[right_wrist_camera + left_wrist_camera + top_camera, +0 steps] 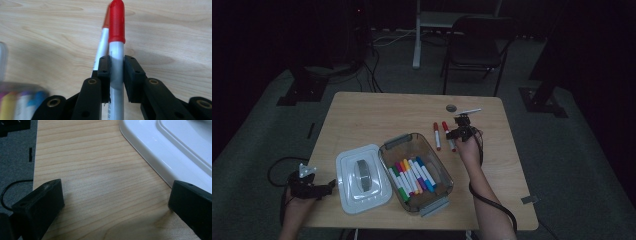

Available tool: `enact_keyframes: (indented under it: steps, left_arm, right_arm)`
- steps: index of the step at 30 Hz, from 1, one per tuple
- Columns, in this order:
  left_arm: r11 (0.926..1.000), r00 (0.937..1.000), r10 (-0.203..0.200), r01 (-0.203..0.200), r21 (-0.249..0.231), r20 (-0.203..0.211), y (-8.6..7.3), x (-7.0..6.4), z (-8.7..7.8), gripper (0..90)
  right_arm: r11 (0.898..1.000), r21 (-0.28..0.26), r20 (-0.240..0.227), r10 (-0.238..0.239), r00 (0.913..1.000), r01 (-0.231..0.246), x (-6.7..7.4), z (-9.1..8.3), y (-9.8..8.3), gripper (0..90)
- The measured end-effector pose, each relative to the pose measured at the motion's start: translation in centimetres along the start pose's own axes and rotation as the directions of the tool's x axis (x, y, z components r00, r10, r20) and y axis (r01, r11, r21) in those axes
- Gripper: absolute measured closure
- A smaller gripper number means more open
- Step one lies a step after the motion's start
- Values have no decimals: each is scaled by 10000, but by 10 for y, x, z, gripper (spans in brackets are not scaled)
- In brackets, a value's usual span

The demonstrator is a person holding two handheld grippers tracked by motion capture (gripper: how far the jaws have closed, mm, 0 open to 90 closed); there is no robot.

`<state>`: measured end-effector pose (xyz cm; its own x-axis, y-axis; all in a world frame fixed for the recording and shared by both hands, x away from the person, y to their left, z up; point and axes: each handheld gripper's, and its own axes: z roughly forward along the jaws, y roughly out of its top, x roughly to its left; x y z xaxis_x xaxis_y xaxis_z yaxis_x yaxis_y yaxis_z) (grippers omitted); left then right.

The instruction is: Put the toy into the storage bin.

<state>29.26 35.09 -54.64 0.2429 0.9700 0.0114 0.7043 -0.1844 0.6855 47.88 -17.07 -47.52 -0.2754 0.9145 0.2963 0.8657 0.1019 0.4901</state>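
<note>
Matt pale wood-grain tabletop (100, 182), glossy white plastic lid (175, 147), smooth red-capped plastic marker (116, 50), matt black plastic fingers (132, 72), clear plastic box (439, 187)

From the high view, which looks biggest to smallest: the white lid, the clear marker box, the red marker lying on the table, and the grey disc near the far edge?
1. Clear marker box, with the white lid close behind it
2. Red marker
3. Grey disc

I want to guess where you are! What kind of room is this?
Probably a dim workroom or recording studio, not a home: a lone wooden table on grey carpet, a folding chair behind it, and dark stands with cables around.
</note>
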Motion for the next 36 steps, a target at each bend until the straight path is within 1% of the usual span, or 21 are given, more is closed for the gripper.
enact_keyframes:
  steps: [5, 7, 11, 13, 18, 19, 21, 22, 23, 24, 25, 26, 28, 29, 30, 31, 32, 33, 34, 35, 36]
  left_arm:
    - [10000, 10000, -2, 2, 0, -1, 0, 0, 0, 5]
    - [10000, 10000, -4, 4, 0, 0, 0, 0, 0, 5]
    - [10000, 10000, -1, 1, 5, -1, 0, 0, 0, 5]
    - [10000, 10000, -2, 2, 1, 0, 0, 0, 0, 5]
    - [10000, 10000, 23, -23, 7, -6, 0, 0, 0, 5]
    - [10000, 10000, -5, 5, -4, -5, 0, 0, 0, 5]
    - [10000, 10000, 7, -7, -10, -7, 0, 0, 0, 5]
    - [10000, 10000, 12, -12, -5, -9, 0, 0, 0, 5]
    - [10000, 10000, 12, -12, -5, -9, 0, 0, 0, 5]
    - [10000, 10000, 12, -12, -3, -7, 0, 0, 0, 5]
    - [10000, 10000, 8, -8, -5, -9, 0, 0, 0, 5]
    - [10000, 10000, 7, -7, -7, -8, 0, 0, 0, 5]
    - [10000, 10000, 23, -23, 15, -2, 0, 0, 0, 5]
    - [10000, 10000, 23, -23, 15, -2, 0, 0, 0, 5]
    - [10000, 10000, 10, -10, 6, -4, 0, 0, 0, 5]
    - [10000, 10000, 14, -14, 9, -4, 0, 0, 0, 5]
    - [10000, 10000, 23, -23, 15, -3, 0, 0, 0, 5]
    - [10000, 10000, 12, -12, 7, -6, 0, 0, 0, 5]
    - [10000, 10000, 12, -12, 7, -6, 0, 0, 0, 5]
    - [10000, 10000, 10, -10, -3, -7, 0, 0, 0, 5]
    - [10000, 10000, 10, -10, -3, -7, 0, 0, 0, 5]
  right_arm:
    - [9980, -522, -387, -377, 9985, 356, 12, -29, -2, 770]
    - [9960, -729, -449, -548, 9975, 514, 18, -42, -3, 770]
    - [9896, -1208, -928, -891, 9917, 776, 30, -67, -6, 770]
    - [9865, -1405, -1242, -1021, 9870, 843, 37, -78, -9, 769]
    - [9718, -1969, -1635, -1630, 9730, 1297, 57, -101, -19, 770]
    - [9688, -2106, -1772, -1692, 9695, 1305, 61, -105, -21, 770]
    - [9625, -2136, -1737, -2058, 9630, 1672, 71, -110, -25, 770]
    - [9599, -2204, -1855, -2155, 9587, 1732, 76, -112, -27, 770]
    - [9599, -2204, -1855, -2155, 9587, 1732, 76, -112, -27, 770]
    - [9585, -2187, -1921, -2260, 9550, 1829, 81, -113, -28, 770]
    - [9547, -2196, -2164, -2483, 9442, 2007, 93, -115, -32, 770]
    - [9536, -2161, -2211, -2571, 9407, 2099, 98, -115, -34, 770]
    - [9520, -2019, -2494, -2771, 9279, 2301, 109, -113, -39, 770]
    - [9520, -2019, -2494, -2771, 9279, 2301, 109, -113, -39, 770]
    - [9511, -1789, -2783, -2946, 9142, 2520, 119, -109, -44, 769]
    - [9511, -1789, -2783, -2946, 9142, 2520, 119, -109, -44, 769]
    - [9504, -1690, -2863, -3009, 9096, 2612, 123, -107, -46, 769]
    - [9463, -1579, -2950, -3178, 9011, 2820, 131, -104, -51, 769]
    - [9463, -1579, -2950, -3178, 9011, 2820, 131, -104, -51, 769]
    - [9443, -1415, -3087, -3271, 8932, 2970, 138, -99, -55, 769]
    - [9433, -1354, -3100, -3308, 8913, 3030, 140, -97, -56, 769]
